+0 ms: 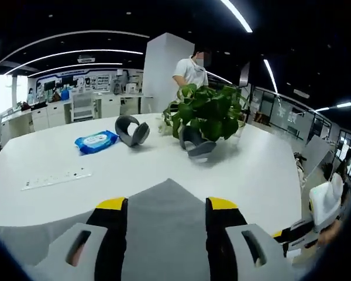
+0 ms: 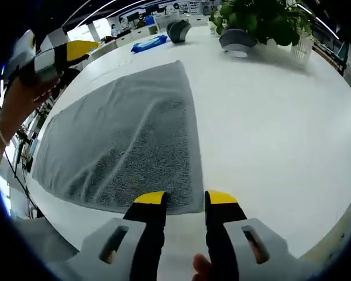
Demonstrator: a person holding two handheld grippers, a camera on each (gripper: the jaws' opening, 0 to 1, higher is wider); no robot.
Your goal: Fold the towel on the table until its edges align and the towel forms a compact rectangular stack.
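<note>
Both sets of jaws stand apart over the near hem of the grey towel [image 2: 126,146], lying flat on the white worktop [image 2: 269,117]: the right gripper [image 2: 185,202] should bite its corner squarely, the left gripper [image 1: 167,208] likewise, then lift together toward the far edge.
</note>
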